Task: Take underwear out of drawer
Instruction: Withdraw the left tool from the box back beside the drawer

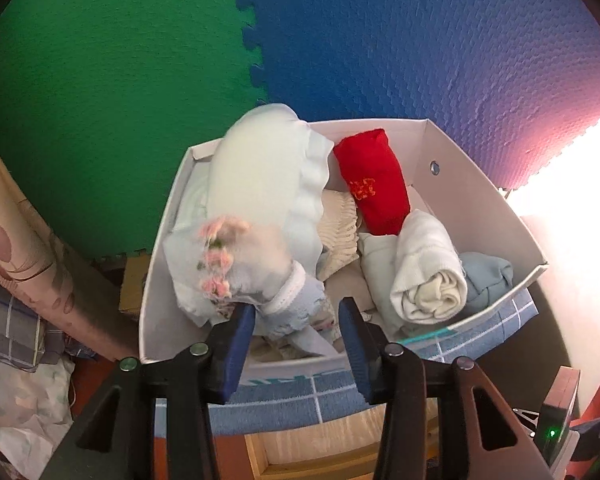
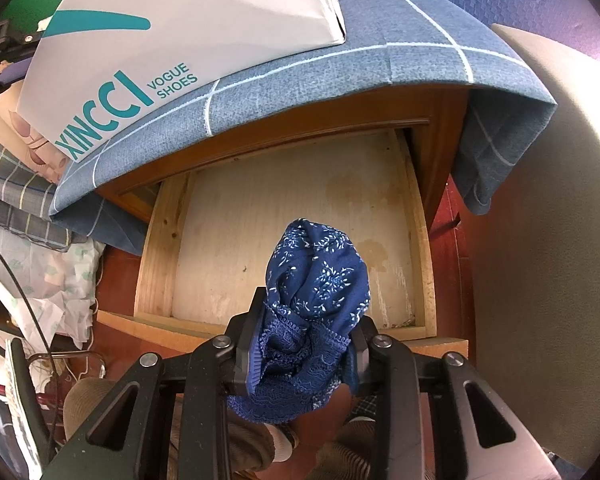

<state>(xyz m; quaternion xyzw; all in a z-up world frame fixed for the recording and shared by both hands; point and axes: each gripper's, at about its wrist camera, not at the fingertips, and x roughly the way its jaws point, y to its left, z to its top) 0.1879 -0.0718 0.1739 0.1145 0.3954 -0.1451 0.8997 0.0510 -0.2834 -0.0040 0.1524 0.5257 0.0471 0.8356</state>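
In the right wrist view my right gripper (image 2: 302, 344) is shut on dark blue floral underwear with a lace edge (image 2: 316, 280), held above the open wooden drawer (image 2: 156, 248), whose bare bottom shows. In the left wrist view my left gripper (image 1: 296, 320) is open over a white shoe box (image 1: 452, 152). A pale blue and white garment with pink flowers (image 1: 260, 200) hangs blurred just ahead of its fingers, not gripped. The box holds a red rolled garment (image 1: 372, 184), a white roll (image 1: 428, 268) and a light blue piece (image 1: 488, 276).
The shoe box (image 2: 180, 40) sits on a blue checked cloth (image 2: 400, 40) covering the wooden cabinet top. Green (image 1: 100, 100) and blue (image 1: 420, 40) foam mats lie behind. Bedding and plastic bags (image 2: 40, 240) pile at the left. A beige surface (image 2: 540, 240) is at the right.
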